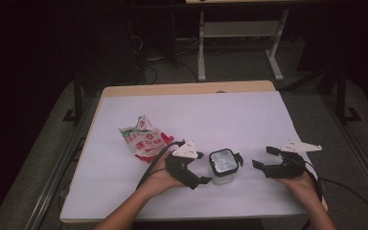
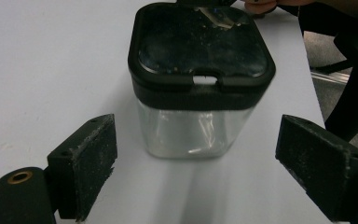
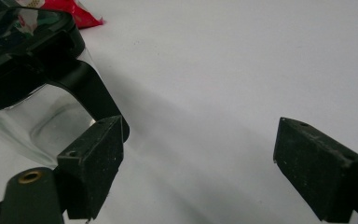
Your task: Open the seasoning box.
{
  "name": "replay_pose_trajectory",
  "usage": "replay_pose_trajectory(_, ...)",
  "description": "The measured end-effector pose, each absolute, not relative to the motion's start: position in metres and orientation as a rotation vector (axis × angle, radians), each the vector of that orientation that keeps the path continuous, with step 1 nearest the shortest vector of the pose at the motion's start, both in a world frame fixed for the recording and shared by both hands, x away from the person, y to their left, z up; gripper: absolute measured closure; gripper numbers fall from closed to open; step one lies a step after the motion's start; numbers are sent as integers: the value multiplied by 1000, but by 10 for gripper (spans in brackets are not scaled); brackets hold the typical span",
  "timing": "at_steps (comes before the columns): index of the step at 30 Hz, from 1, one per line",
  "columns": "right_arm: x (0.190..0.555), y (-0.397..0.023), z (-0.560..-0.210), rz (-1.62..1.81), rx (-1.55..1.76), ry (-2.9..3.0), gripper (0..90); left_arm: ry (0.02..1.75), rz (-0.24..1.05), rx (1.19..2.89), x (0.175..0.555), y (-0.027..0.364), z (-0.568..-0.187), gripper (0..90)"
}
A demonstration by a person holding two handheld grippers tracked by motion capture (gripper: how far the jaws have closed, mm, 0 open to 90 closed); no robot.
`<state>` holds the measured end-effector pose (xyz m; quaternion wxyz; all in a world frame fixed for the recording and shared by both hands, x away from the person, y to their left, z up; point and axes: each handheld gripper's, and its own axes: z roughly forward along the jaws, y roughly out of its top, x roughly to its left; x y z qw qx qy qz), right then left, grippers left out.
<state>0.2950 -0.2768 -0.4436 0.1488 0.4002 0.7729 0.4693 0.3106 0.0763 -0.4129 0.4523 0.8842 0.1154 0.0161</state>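
Observation:
A clear square container (image 1: 222,165) with a black lid stands on the white table top (image 1: 196,110) near the front edge. My left gripper (image 1: 202,167) is just to its left, open and facing it. In the left gripper view the container (image 2: 200,84) stands upright just ahead of the open left gripper (image 2: 196,168), untouched by the pads. My right gripper (image 1: 262,157) is open a short way right of the container, with bare table between them. In the right gripper view the container (image 3: 28,79) sits at the left, beyond the left finger of the open right gripper (image 3: 198,168).
A crumpled red, white and green snack bag (image 1: 145,140) lies left of the container, behind my left hand; its red corner (image 3: 81,14) appears in the right gripper view. Beyond the table stand a white desk frame (image 1: 239,43) and cables on the floor.

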Motion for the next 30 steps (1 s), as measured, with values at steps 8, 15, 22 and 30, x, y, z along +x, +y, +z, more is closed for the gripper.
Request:
replay_pose_trajectory(8, 294, -278, -445, 1355, 1154, 2228, 159, 251, 28, 2174, 314, 58, -414, 121)
replay_pose_trajectory(15, 294, -278, -446, 1355, 1151, 2233, 160, 266, 27, 2147, 316, 56, -416, 133)
replay_pose_trajectory(22, 293, -278, -446, 1348, 1148, 2237, 161, 261, 28, 2145, 315, 57, -415, 170)
replay_pose_trajectory(30, 293, -279, -446, 1345, 1155, 2232, 161, 253, 49, 2156, 314, 56, -413, 173)
